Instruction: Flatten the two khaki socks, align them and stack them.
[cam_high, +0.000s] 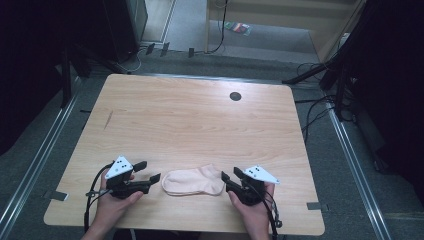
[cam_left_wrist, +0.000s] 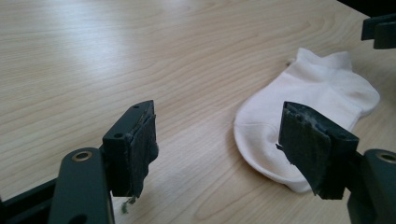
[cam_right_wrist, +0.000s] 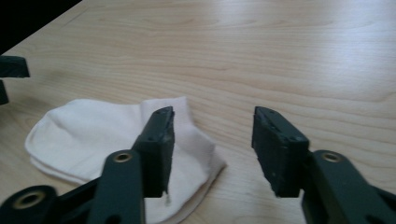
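My hands sit at the near edge of the pale wooden table (cam_high: 200, 115), one gripper each. Left gripper (cam_high: 148, 171) has its jaws spread wide, holding nothing; right gripper (cam_high: 231, 174) likewise gapes empty. Between them, close to the near edge, lies the small pale pink ankle sock (cam_high: 194, 181), flat, long axis running left to right, rounded toe toward my left gripper, cuff toward my right. I reckon I've flanked it to take both ends.

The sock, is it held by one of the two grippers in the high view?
No, the sock lies flat on the table between the open left gripper and the open right gripper.
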